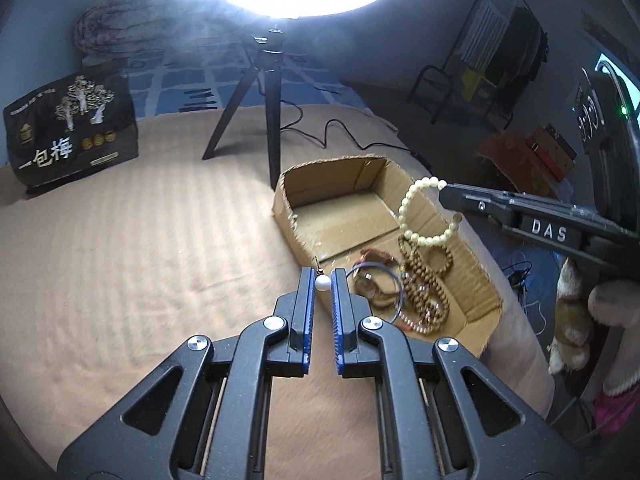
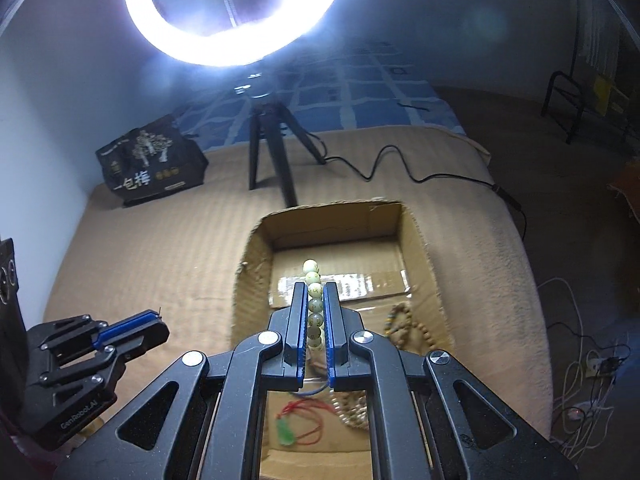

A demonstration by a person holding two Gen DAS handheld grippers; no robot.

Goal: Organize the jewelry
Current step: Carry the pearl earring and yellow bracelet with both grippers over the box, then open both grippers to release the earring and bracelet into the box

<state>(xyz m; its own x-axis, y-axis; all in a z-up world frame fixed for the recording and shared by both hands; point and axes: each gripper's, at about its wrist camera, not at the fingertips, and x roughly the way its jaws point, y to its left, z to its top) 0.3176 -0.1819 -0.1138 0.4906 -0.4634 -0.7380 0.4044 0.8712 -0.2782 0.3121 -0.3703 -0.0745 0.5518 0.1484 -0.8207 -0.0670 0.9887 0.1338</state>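
1. You are in the carrying step: both grippers are loaded and neither piece has been set down yet.
2. Your left gripper [image 1: 323, 280] has its blue-padded fingers [image 1: 307, 300] pinching a small white pearl earring [image 1: 323, 282] right at the tips, its short metal hook poking up above the bead. It hangs over the tan ribbed blanket on the bed [image 1: 140, 260], just beside the near-left wall of the open brown cardboard box [image 1: 288, 184], not yet over the inside.
3. Your right gripper [image 2: 315, 300] has its fingers pressed on a pale cream beaded bracelet [image 2: 314, 308]; the beads run in a line between the pads and stick out past the tips. In the left wrist view the loop dangles over the box.
4. Already lying in the box: brown wooden bead strands [image 1: 420, 296], a thin dark wire hoop [image 1: 380, 292], and a red cord with a green pendant [image 2: 296, 420].
5. The next move, as I judge it, calls for lowering the bracelet toward a bare patch of the box floor, clear of the wooden beads, before you spread the right fingers.
6. Then bring the earring over the wall and down close to the cardboard. It is tiny and round, so a drop from height could send it rolling or under the other pieces.
7. Keep the two grippers apart over the narrow box.
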